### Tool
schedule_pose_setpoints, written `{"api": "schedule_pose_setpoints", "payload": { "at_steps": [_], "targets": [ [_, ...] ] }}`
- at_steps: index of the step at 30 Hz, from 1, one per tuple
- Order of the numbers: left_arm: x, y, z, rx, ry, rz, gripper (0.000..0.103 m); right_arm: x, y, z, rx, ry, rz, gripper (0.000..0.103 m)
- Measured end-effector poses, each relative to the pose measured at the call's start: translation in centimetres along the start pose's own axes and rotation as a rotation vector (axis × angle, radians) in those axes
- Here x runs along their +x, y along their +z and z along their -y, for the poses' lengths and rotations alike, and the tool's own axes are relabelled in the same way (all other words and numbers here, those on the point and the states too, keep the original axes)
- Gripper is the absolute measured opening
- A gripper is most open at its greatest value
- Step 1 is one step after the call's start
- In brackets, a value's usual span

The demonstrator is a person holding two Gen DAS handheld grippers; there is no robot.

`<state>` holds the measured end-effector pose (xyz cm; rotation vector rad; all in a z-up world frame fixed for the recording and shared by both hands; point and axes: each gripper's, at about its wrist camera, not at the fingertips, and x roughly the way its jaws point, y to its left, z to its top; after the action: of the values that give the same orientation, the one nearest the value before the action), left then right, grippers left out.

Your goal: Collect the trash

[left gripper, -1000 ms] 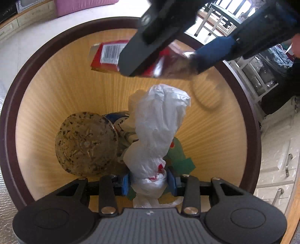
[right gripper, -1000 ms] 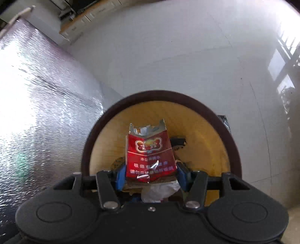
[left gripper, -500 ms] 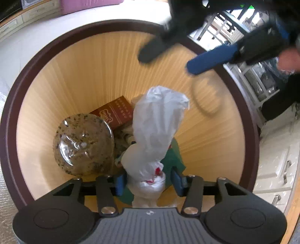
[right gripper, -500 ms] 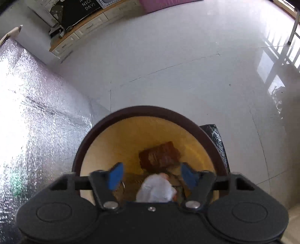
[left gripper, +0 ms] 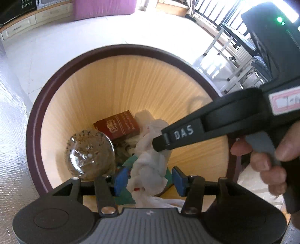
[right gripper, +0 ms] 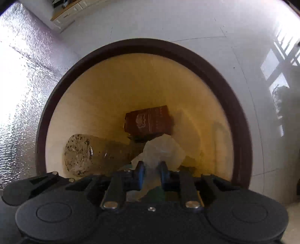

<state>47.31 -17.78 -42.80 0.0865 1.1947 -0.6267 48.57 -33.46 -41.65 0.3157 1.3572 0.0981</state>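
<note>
- A pale tiled floor (left gripper: 46, 50) fills the background of both views; a silvery quilted foil sheet (right gripper: 22, 78) covers the left edge of each frame, low cabinets (left gripper: 37, 20) sit at the upper left, and a purple cushion (left gripper: 104, 8) lies at the top of the left wrist view.
- A round trash bin (left gripper: 32, 120) with a dark brown rim and ribbed tan inner wall takes up the centre of both views.
- At the lower left of the bin's interior lies a clear plastic bottle (left gripper: 91, 154) speckled with dirt, its base turned toward the cameras.
- Just right of it, near the middle, a red cigarette pack (left gripper: 117, 124) lies flat among the rubbish at the bottom.
- The left gripper (left gripper: 148, 178) points down into the bin; its blue pads stand spread apart on either side of a crumpled white plastic bag (left gripper: 150, 165), and I cannot tell whether they touch it.
- In the right wrist view, the right gripper (right gripper: 152, 175) also points into the bin, its jaws drawn close with the bag's top showing between them; whether it is pinched is unclear.
- At the right of the left wrist view, the person's hand (left gripper: 266, 159) wraps the right gripper's handle, index finger on the trigger.
</note>
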Motion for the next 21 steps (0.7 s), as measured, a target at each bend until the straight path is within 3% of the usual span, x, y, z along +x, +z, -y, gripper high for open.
{"api": "schedule_pose_setpoints", "payload": {
  "at_steps": [8, 12, 21],
  "targets": [
    [-2.5, 0.2, 1.6, -0.041, 0.049, 0.015, 0.054, -5.5, -0.1, 0.1, -0.033, 0.026, 0.085, 0.027],
    [-5.3, 0.4, 1.9, -0.059, 0.091, 0.050, 0.064, -8.7, -0.6, 0.5, -0.039, 0.015, 0.124, 0.029],
    [-14.5, 0.5, 4.0, -0.092, 0.177, 0.171, 0.078, -17.4, -3.2, 0.1, -0.032, -0.004, 0.272, 0.050]
  ]
}}
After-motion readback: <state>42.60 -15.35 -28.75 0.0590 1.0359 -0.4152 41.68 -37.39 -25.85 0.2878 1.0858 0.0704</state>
